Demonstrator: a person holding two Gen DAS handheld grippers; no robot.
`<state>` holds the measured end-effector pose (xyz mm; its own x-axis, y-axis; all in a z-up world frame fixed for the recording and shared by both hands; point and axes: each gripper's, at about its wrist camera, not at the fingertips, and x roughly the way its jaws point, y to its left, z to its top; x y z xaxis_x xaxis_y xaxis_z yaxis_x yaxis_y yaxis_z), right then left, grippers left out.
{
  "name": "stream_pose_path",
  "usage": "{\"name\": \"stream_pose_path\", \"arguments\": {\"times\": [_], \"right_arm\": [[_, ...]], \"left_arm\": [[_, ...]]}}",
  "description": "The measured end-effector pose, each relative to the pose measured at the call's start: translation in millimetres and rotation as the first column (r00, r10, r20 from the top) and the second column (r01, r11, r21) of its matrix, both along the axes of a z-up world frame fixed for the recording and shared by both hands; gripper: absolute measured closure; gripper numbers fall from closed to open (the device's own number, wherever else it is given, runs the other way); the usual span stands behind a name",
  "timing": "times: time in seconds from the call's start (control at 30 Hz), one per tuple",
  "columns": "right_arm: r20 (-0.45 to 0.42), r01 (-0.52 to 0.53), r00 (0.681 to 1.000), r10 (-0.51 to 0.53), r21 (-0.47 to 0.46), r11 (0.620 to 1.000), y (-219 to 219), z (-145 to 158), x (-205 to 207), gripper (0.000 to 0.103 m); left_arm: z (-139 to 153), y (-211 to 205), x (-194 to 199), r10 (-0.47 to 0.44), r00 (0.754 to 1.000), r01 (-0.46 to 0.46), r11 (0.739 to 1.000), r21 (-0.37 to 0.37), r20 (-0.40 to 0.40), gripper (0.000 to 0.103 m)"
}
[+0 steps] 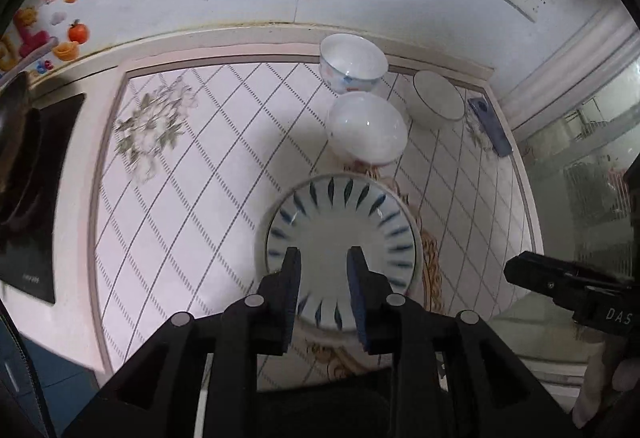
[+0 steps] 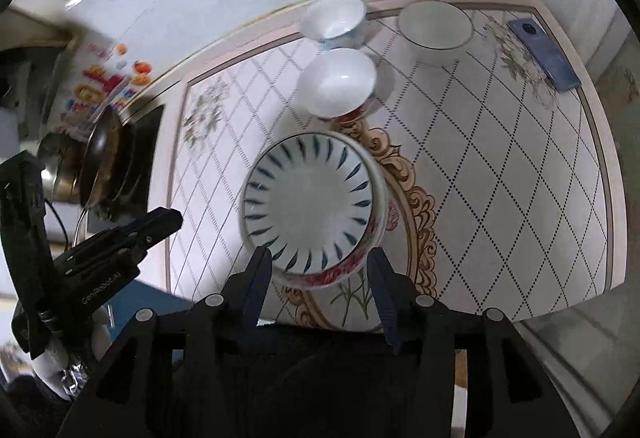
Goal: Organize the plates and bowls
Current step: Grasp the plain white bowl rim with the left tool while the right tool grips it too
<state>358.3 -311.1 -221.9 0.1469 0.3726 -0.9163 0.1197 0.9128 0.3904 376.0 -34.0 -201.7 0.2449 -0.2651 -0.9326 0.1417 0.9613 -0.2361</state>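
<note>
Below, a blue-striped plate [image 1: 340, 238] sat stacked on a plate with a red floral rim [image 2: 340, 274], both resting on the patterned table [image 1: 180, 198] near its ornate gold medallion. The left gripper [image 1: 324, 254] hung above the striped plate with its fingers only slightly parted and nothing between them, no pad touching the dish. The right gripper [image 2: 320, 262] hovered over the same stack with its jaws spread wide, the near rim of the plates showing in the gap but neither finger pressing on it. Beyond the stack stood a white bowl [image 1: 366, 130] with a red-patterned outside, just behind it a white bowl with blue markings [image 1: 352, 64] at the table's far edge, and to their right a dark-rimmed white bowl [image 1: 438, 96]. A blue phone [image 1: 490, 126] lay near the table's right edge, and a dark pan [image 2: 100, 154] stood on a cooktop at the left.
</note>
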Motion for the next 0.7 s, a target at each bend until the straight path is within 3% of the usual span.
{"name": "stream_pose_path", "arguments": {"times": [0.17,0.33,0.5,0.67,0.7], "right_arm": [[0.022,0.086,0.996,-0.086,-0.027,0.996,-10,-21,36,0.051],[0.002,0.170,0.985,-0.170,0.021,0.985,-27,-58,85,0.050],[-0.065,0.196,0.980,-0.189,0.117,0.974,-39,-108,137,0.051],[-0.130,0.178,0.979,-0.155,0.186,0.966,-43,-163,178,0.052],[-0.137,0.175,0.979,-0.150,0.197,0.965,-42,-171,183,0.062]], "left_arm": [[-15,-7,49,0.015,1.000,-0.016,1.000,0.003,0.026,0.081],[-58,-28,109,0.011,0.997,-0.013,1.000,-0.026,-0.077,0.081],[-120,-53,154,0.007,0.970,-0.019,0.999,-0.047,-0.241,0.081],[-152,-61,169,0.061,0.963,-0.062,0.998,0.005,-0.261,0.082],[-154,-62,169,0.072,0.965,-0.070,0.997,0.017,-0.252,0.082]]}}
